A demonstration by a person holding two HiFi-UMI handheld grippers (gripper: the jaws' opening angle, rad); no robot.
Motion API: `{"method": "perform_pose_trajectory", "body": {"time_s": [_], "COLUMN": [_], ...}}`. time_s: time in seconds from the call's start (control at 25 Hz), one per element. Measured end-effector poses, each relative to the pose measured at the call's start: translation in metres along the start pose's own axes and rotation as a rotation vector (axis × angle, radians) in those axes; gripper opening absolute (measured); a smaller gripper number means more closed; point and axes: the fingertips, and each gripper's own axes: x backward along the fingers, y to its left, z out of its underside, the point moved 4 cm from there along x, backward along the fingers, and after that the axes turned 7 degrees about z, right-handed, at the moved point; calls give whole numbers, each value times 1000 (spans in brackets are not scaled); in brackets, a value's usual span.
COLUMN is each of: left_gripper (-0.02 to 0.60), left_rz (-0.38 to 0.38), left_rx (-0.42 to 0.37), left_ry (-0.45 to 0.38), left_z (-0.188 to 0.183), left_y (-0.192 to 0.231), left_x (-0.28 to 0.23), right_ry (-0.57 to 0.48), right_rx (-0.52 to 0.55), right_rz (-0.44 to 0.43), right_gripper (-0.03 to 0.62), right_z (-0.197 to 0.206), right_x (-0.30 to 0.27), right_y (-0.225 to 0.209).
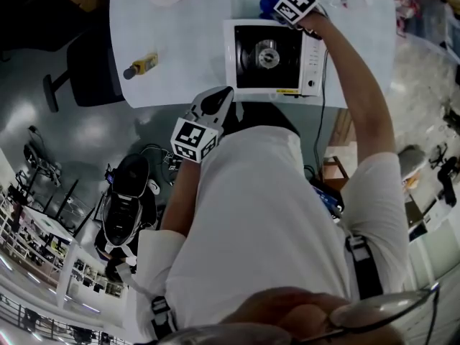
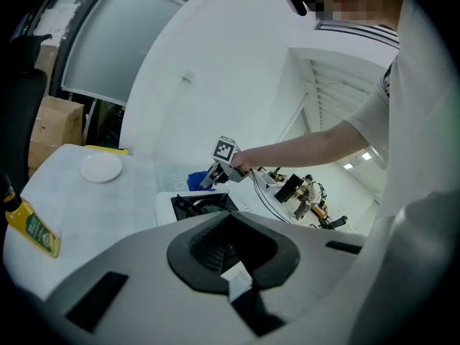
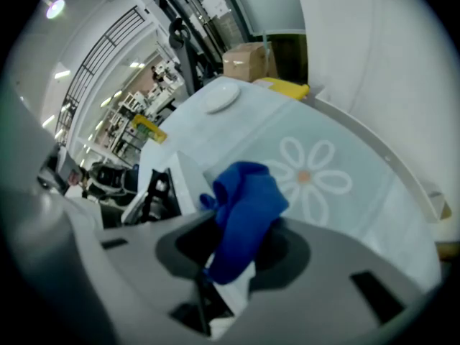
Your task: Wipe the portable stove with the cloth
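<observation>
Head view, cloth (image 1: 267, 1) mostly hidden behind right gripper (image 1: 279, 9)

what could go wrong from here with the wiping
The cloth is a loose bunch pinched in the right tool; it may snag on the burner of the portable stove or slip out. The left tool sits at the table edge, so nothing steadies the stove if pushed. Its cable hangs off the table by the right arm and could get caught.
</observation>
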Motion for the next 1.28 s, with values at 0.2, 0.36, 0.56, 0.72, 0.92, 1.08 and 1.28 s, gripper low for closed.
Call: {"method": "perform_pose_trajectory", "body": {"time_s": [0.2, 0.36, 0.56, 0.72, 0.92, 1.08, 1.28], "left_gripper": [31, 31, 31, 31, 31, 31, 31], "left_rz": [30, 51, 71, 89, 110, 124, 140], "left_rx": [-6, -16, -21, -30, -42, -54, -64], "left_ry": [16, 31, 48, 64, 80, 88, 100], "left_z": [0, 0, -3, -3, -5, -7, -9], "left_y": [-7, -9, -11, -13, -17, -18, -18], "left_x": [-11, -19, -27, -35, -45, -49, -50], "right_ry": [-3, -14, -13, -16, -15, -6, 5], "right_rx": [-28, -44, -71, -103, -136, -145, -181], "right_rz": [23, 41, 62, 74, 92, 121, 146], "right_gripper": [133, 133, 133, 133, 133, 133, 133], "right_z": [18, 29, 47, 63, 81, 95, 111], "right_x": [7, 12, 18, 23, 31, 36, 44], "right_y": [-12, -20, -31, -44, -57, -66, -74]}}
